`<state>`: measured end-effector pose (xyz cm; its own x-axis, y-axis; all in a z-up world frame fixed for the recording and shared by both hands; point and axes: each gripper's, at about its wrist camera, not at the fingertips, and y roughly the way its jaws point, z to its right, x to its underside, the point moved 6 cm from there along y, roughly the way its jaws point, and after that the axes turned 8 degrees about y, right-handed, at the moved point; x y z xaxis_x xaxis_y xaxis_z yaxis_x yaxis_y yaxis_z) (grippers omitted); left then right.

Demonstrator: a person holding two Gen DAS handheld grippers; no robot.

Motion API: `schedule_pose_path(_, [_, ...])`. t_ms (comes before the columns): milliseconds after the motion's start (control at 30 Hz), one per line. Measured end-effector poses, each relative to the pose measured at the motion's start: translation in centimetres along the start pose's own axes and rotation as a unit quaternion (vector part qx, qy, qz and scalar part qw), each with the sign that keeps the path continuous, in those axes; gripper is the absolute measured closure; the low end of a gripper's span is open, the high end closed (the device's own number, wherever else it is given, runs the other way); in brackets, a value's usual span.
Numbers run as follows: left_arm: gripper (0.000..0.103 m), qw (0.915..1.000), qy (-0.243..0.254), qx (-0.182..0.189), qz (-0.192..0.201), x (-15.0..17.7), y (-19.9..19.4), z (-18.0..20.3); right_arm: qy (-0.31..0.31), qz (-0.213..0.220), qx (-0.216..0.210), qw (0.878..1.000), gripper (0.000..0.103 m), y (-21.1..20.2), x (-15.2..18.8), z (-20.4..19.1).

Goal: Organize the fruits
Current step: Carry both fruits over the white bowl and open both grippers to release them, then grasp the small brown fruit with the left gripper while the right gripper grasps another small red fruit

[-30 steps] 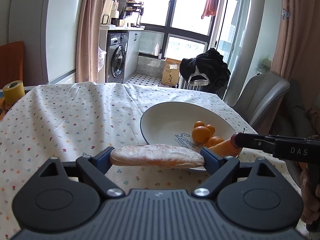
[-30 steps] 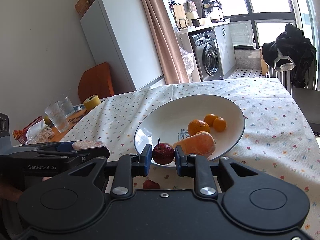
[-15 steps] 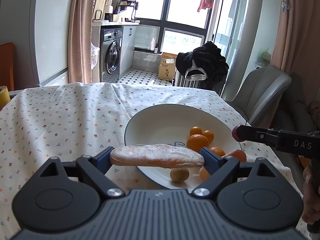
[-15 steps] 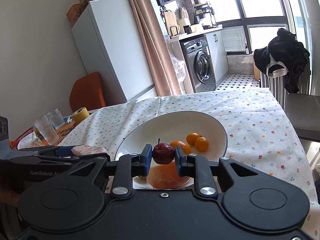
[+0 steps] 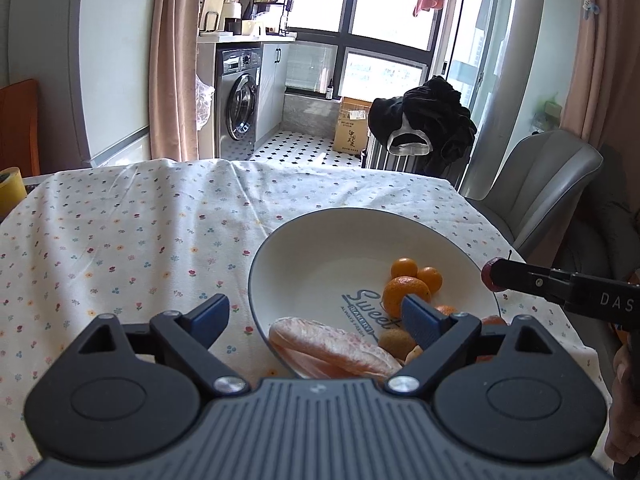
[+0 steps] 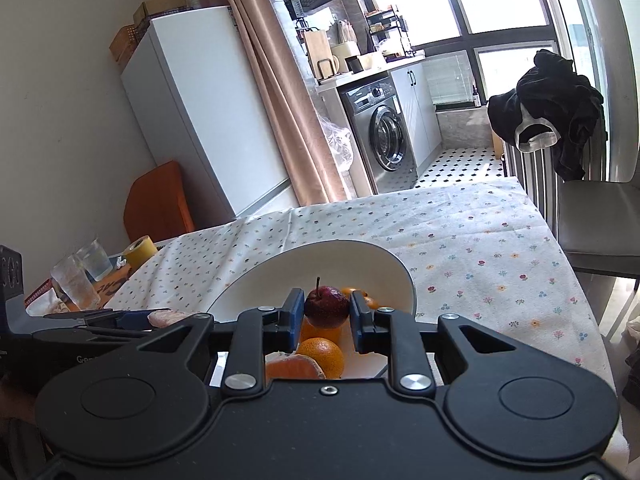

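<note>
The wrapped pomelo wedge (image 5: pixel 336 350) lies in the near part of the white bowl (image 5: pixel 304 240), its long axis running from the bowl's near-left rim toward the right and slightly toward me; its near end is hidden behind the left hand-held gripper (image 5: pixel 314 316). That gripper's jaws stand wide apart with nothing between the pads, the wedge lying below them. The right hand-held gripper (image 6: pixel 326 310) is clamped on one small dark red apple (image 6: pixel 326 306), stem up, held above the bowl's near side.

In the bowl I count three small oranges (image 5: pixel 404 294) grouped right of centre, one brownish kiwi (image 5: pixel 398 342) just beside the wedge's right end, and a peeled orange-coloured piece (image 6: pixel 294 366) that is mostly covered by gripper bodies in both views. Further orange bits peep out behind the left gripper's right finger; what they are I cannot tell. The bowl sits on the surface with the flowered cloth (image 5: pixel 140 240). At the far left edge stand two clear glasses (image 6: pixel 82 274) and one yellow tape roll (image 6: pixel 140 252).
</note>
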<state>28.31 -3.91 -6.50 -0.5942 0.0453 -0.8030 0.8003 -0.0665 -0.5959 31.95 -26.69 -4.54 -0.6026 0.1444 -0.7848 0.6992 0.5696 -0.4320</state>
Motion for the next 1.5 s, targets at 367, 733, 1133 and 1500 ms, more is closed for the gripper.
schedule_pose_path(367, [0.011, 0.9999, 0.011, -0.005, 0.009, 0.3, -1.9, -0.1, 0.013, -0.005, 0.001, 1.000, 0.074, 0.3, 0.1, 0.7])
schedule_pose_path(733, [0.007, 0.9998, -0.005, -0.013, 0.013, 1.3, -4.0, -1.4, 0.007, 0.007, 0.004, 1.000, 0.058, -1.1, 0.2, -0.7])
schedule_pose_path(1133, [0.003, 0.9991, -0.034, -0.021, 0.015, 2.9, -6.6, -3.8, 0.000, 0.023, 0.017, 1.000, 0.019, -2.8, 1.0, -2.0])
schedule_pose_path(1500, [0.000, 0.9981, -0.054, -0.024, 0.020, 3.9, -8.7, -5.2, 0.007, 0.049, 0.030, 0.998, 0.000, -4.3, 1.8, -2.9])
